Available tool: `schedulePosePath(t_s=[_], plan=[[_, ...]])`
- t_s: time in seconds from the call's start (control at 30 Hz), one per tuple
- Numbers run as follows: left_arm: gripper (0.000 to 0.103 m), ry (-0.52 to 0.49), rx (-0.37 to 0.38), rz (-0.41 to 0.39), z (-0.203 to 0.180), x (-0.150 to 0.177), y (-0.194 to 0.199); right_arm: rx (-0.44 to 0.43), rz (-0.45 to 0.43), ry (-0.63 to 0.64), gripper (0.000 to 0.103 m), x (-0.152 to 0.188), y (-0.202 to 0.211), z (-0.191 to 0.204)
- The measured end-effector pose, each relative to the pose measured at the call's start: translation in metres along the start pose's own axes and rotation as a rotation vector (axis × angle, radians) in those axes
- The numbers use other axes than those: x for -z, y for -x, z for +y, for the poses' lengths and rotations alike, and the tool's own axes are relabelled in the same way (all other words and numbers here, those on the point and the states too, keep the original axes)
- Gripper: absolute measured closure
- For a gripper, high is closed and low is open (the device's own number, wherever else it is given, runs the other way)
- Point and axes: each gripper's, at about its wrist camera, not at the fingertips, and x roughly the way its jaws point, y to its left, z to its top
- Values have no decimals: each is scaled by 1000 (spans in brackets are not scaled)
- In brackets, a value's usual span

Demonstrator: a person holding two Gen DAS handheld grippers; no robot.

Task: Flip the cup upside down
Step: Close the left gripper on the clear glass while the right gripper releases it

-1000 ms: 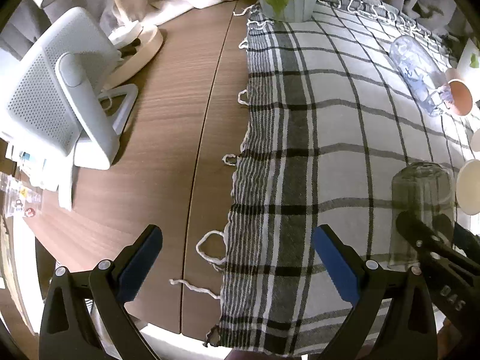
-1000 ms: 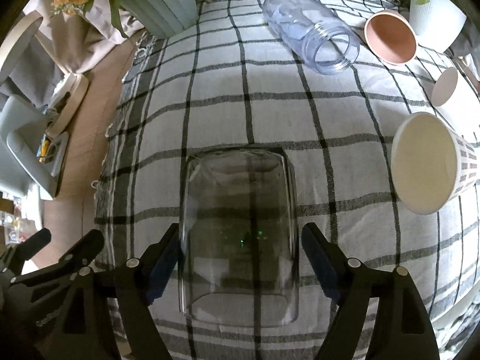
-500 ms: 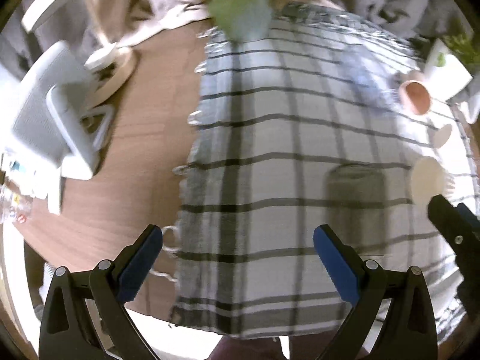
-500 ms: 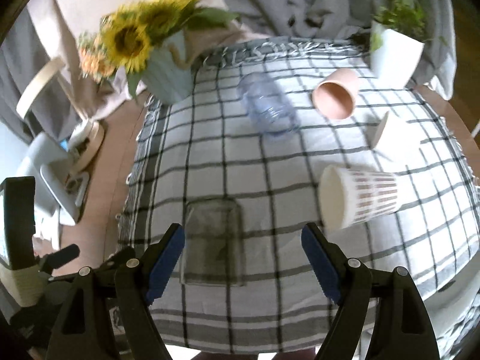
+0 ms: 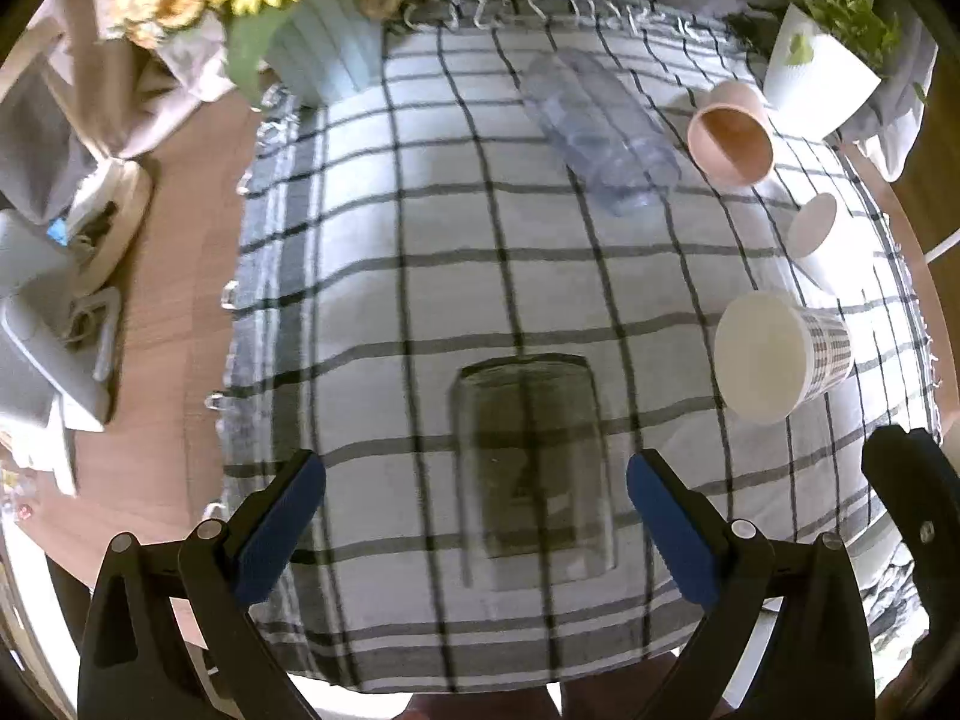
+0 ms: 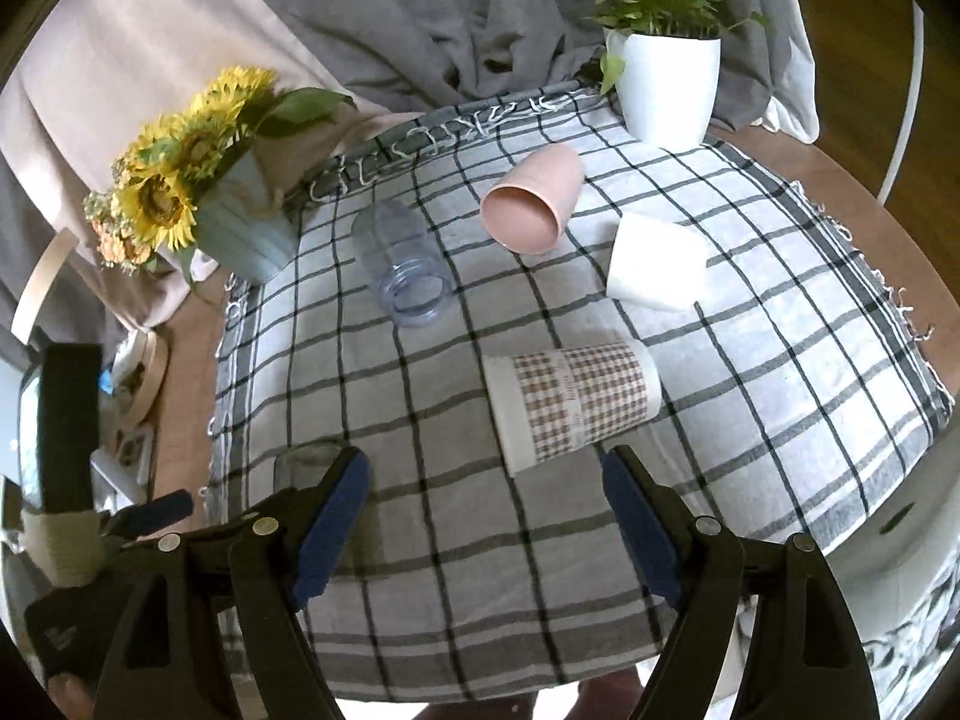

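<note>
A clear glass cup [image 5: 531, 459] stands upside down on the checked cloth [image 5: 420, 252], near its front edge. My left gripper [image 5: 474, 522] is open and empty, its blue pads either side of the glass and back from it. In the right wrist view only the glass's top [image 6: 306, 459] shows behind the left finger. My right gripper [image 6: 483, 525] is open and empty, raised above the cloth's front part. A checked paper cup [image 6: 570, 405] lies on its side just beyond it; it also shows in the left wrist view [image 5: 780, 357].
A clear plastic cup [image 6: 402, 264], a pink cup [image 6: 531, 201] and a white cup [image 6: 657, 267] lie on their sides further back. A sunflower vase [image 6: 240, 222] and a white plant pot [image 6: 666, 87] stand at the rear. A white fan [image 5: 36, 330] stands on the bare wood at left.
Both grippers have pulled back and up from the table. The right gripper has moved away from the upside-down glass and swung right. The left gripper has swung right until the glass sits between its fingers.
</note>
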Motion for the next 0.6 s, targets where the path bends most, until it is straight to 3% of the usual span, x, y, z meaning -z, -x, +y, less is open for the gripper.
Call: schedulePosePath(t_s=[0.6], plan=[[6,30,-63,172,-18,-26,-58,-91,38,-34,23,-6,-19,-24]])
